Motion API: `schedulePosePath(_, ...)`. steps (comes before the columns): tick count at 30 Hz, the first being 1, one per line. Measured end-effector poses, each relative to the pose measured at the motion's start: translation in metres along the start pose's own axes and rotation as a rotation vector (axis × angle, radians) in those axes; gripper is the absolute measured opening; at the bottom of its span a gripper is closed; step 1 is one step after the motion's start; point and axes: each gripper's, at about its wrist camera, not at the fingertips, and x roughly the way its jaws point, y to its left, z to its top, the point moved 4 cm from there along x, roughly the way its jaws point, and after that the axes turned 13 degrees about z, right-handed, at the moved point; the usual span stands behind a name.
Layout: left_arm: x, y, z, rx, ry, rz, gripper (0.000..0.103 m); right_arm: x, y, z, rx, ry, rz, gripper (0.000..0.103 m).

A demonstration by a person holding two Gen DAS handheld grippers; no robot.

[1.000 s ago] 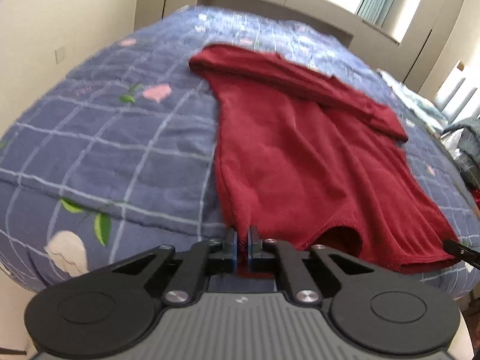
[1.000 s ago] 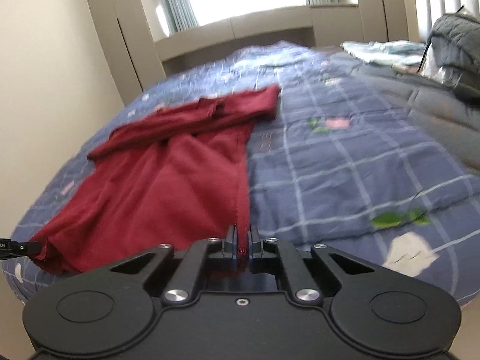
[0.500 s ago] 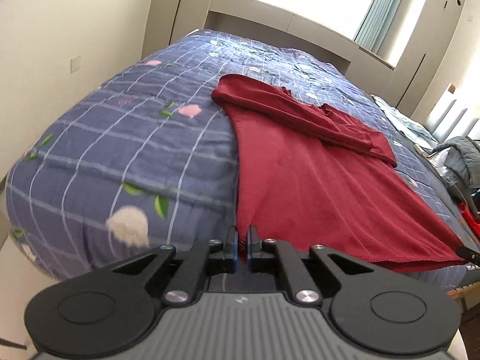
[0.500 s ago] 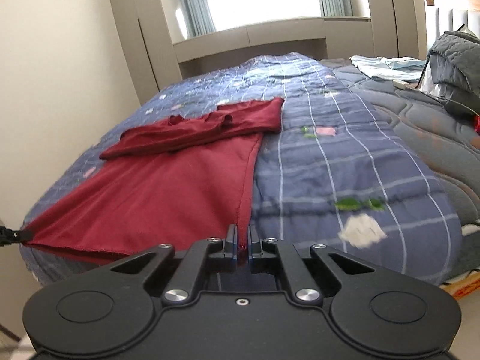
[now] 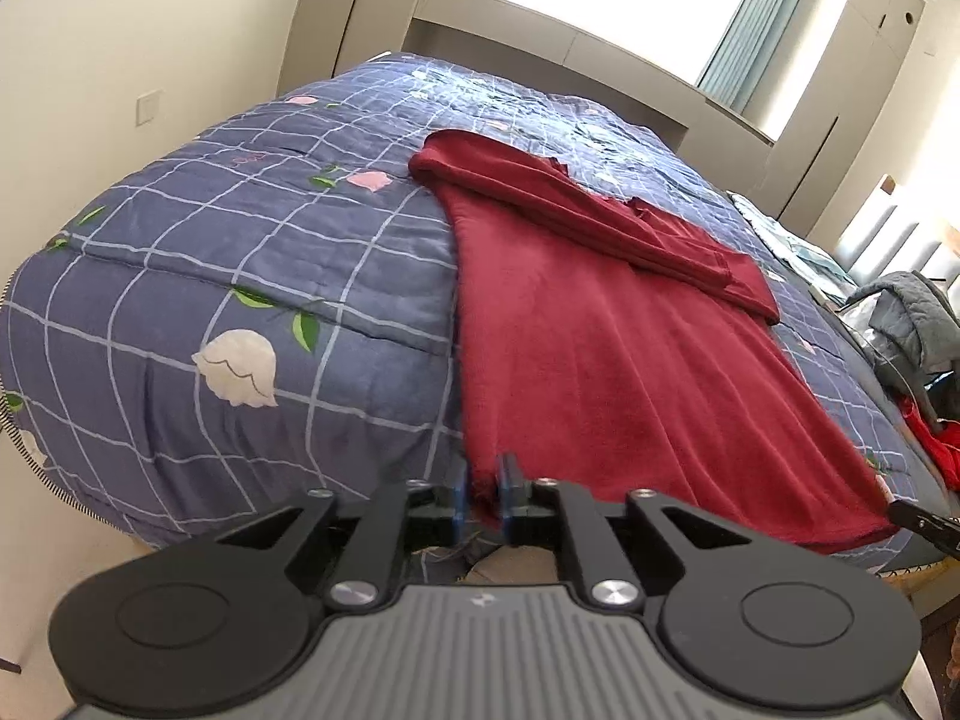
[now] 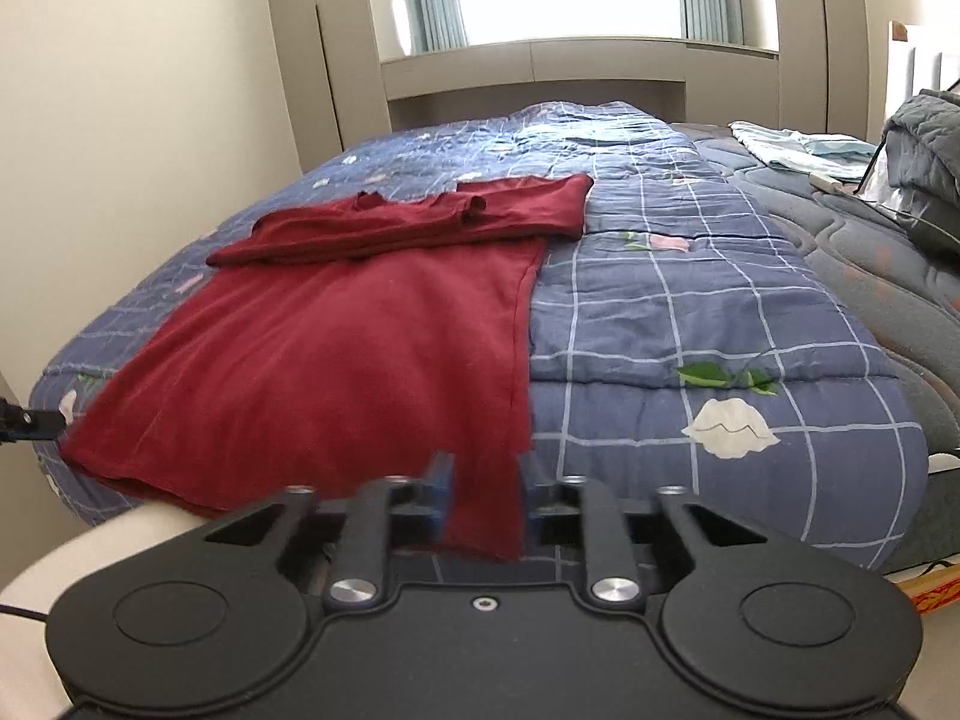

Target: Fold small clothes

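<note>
Red shirt (image 5: 630, 360) flat on the bed (image 5: 240, 276), hem corners seemingly loose between opening jaws of left tool (image 5: 480, 495) and right tool (image 6: 483, 501): release both evenly, avoiding snags.

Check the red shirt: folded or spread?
Partly folded: the red shirt has its sleeves folded across the top, while its body lies spread flat, hem over the bed edge.

My left gripper (image 5: 480, 501) has a ribbed grey body; my right gripper (image 6: 483, 507) has a smooth black one with a small centre screw. Both carry two round black discs, black linkage arms with silver screws, and blue-padded fingers (image 5: 459, 495).
</note>
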Motion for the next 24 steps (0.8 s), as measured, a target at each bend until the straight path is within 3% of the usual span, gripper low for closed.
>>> schedulePosePath(1,-0.001,-0.001,-0.002,0.0,0.004,-0.001,0.033,-0.001,0.002,-0.001,-0.019,0.003,-0.004,0.055)
schedulePosePath(2,-0.003,0.0,-0.003,-0.001,0.0,0.001,0.055,-0.002,0.004,-0.001,-0.046,0.006,-0.01,0.062)
schedulePosePath(3,-0.006,0.001,-0.004,-0.001,-0.016,0.008,0.069,-0.003,0.008,-0.002,-0.078,0.009,-0.017,0.073)
schedulePosePath(8,-0.019,-0.008,-0.015,0.092,-0.076,0.064,0.097,0.0,0.031,-0.005,-0.288,0.052,-0.023,0.094)
schedulePosePath(11,-0.025,-0.018,-0.02,0.152,-0.11,0.113,0.103,0.011,0.044,-0.009,-0.393,0.101,-0.009,0.098)
schedulePosePath(16,-0.027,-0.033,-0.026,0.176,-0.11,0.196,0.103,0.038,0.062,-0.023,-0.585,0.212,0.0,0.098)
schedulePosePath(24,-0.022,-0.048,-0.032,0.15,-0.093,0.158,0.103,0.077,0.079,-0.043,-0.894,0.311,-0.054,0.082)
